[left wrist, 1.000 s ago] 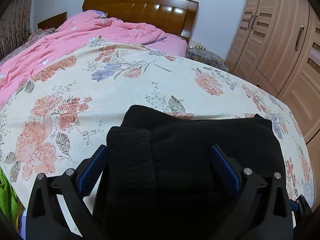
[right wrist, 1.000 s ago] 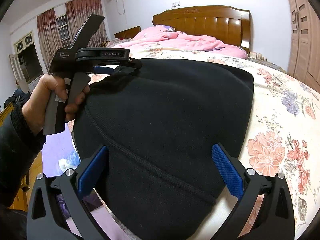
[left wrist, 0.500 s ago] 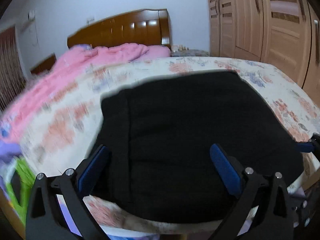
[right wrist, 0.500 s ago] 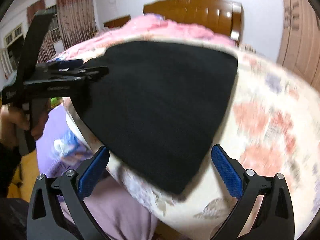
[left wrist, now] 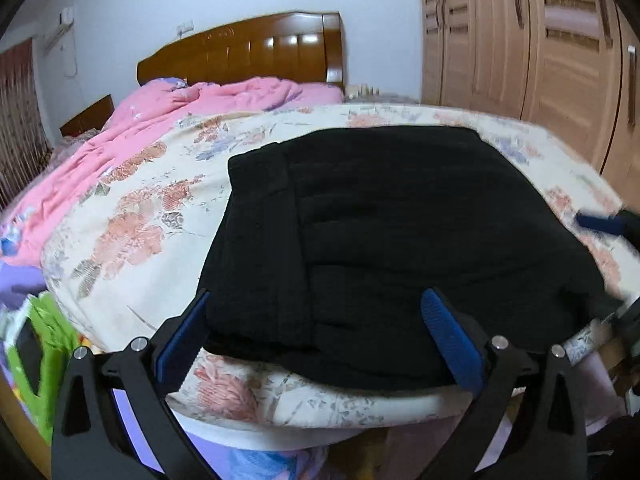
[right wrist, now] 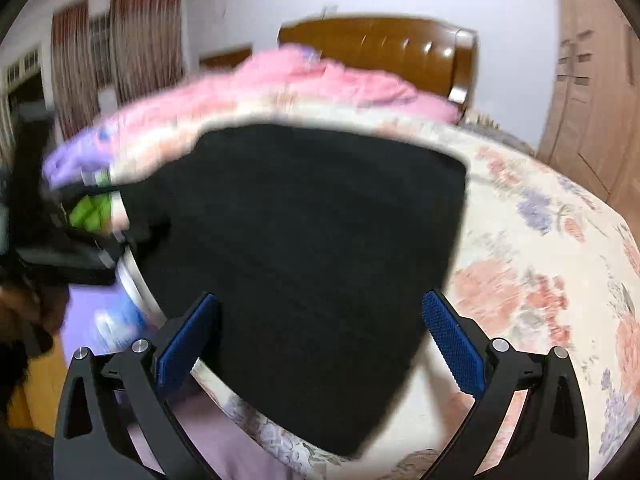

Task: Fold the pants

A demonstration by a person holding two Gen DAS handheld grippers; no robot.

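Two grippers, left (left wrist: 316,336) & right (right wrist: 320,334), jaws wide open, empty, above folded black pants (left wrist: 400,240) on floral bedspread (left wrist: 140,216)

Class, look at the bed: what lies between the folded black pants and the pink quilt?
Only bare floral bedspread separates the black pants from the pink quilt; the left wrist view shows it best.

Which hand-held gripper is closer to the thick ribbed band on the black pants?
Left. The left hand-held gripper hangs open near the ribbed band; the right hand-held gripper faces the pants' opposite corner.
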